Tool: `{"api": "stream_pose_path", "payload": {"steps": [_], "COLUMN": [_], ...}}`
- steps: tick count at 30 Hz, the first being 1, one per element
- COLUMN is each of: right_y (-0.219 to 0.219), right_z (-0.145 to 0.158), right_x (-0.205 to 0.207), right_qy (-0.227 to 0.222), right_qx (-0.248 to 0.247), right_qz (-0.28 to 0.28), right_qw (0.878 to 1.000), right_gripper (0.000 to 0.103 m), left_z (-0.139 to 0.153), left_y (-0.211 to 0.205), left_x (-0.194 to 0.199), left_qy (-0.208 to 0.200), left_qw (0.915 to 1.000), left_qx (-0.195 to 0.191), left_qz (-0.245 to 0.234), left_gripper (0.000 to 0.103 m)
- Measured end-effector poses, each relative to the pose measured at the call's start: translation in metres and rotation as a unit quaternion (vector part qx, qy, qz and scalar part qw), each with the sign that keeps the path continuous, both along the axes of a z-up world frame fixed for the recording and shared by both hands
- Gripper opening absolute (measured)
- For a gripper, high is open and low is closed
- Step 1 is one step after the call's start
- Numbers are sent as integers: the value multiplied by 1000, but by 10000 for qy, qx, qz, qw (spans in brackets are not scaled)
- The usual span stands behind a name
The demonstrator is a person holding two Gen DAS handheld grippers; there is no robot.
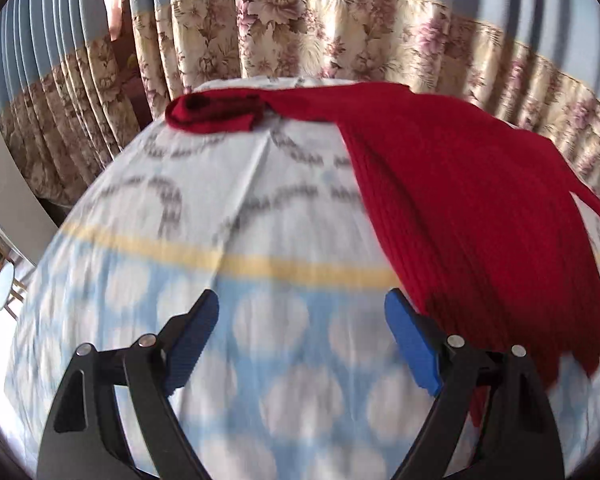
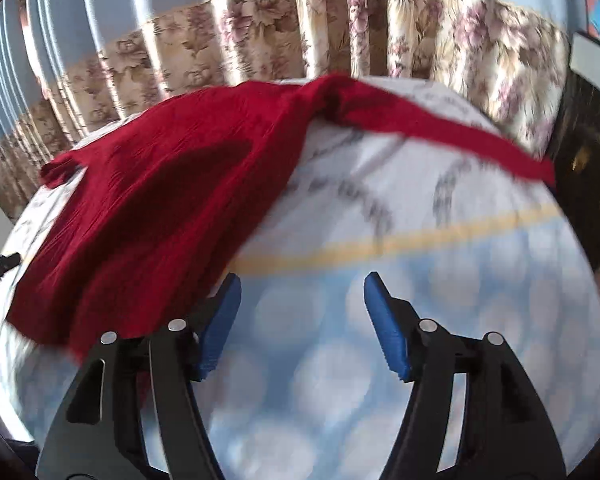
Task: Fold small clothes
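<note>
Red ribbed knit garment [image 1: 460,208] lies spread flat on a table covered by a cloth [image 1: 228,208] that is white with grey lettering at the far part, has a yellow stripe across the middle, and is pale blue with white dots at the near part. The garment runs from the cloth's far edge down toward the near part. One sleeve [image 1: 216,114] lies bunched along the far edge, seen in the left wrist view; the other sleeve [image 2: 452,132] stretches out toward the far right corner in the right wrist view. The hem sits on the blue dotted part.

Left gripper [image 1: 302,332] has jaws spread wide, nothing between them, only bare cloth under the gap. Its right blue pad [image 1: 412,344] is just beside the garment's hem edge; whether it touches cannot be told. Right gripper [image 2: 298,320] also has jaws apart and empty, with bare cloth between them. Its left blue pad [image 2: 220,320] sits at the other side of the hem, the red fabric overlapped by that finger in the view.

Both views are motion-blurred. A floral and blue curtain [image 1: 340,28] hangs behind the table's far edge. The tip of the left gripper's dark finger shows at the left edge of the right wrist view.
</note>
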State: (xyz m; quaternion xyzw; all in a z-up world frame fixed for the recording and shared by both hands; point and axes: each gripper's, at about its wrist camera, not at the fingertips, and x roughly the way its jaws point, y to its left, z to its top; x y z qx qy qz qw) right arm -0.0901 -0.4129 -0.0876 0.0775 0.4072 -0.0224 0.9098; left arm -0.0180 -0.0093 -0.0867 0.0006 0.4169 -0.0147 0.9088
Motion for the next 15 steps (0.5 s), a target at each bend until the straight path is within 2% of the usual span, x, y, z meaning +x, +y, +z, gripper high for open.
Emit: {"api": "stream_pose_path", "payload": {"steps": [2,6,10,13,15], "right_y": [10,41,63,67,64], "right_z": [-5,-15,-18,-18,-19], "right_x": [-21,-54,-60,-58,-55], "right_qy": [69,123,38,-118,-193], "right_qx": [218,319,299,317,542], "right_qz": [111,454,651,525,418], "right_qw": [9997,9984,9974,9980,9975], "right_gripper": [66,66,66,65,64], "left_z": [-3,-9,-16,-17,-17], "left_y": [-3,-21,-36,-43,-48], "left_x": [-23,-52,-61,-60,-59], "left_qy": [-22,-32,21,-11,-16], "left_qw": [9999,9992,9978,9972,9969], "left_qx": [-48,2,-150,-233,-315], "left_qz": [-88,-406,-647,-711,-719], "left_gripper": [85,86,85,86,85]}}
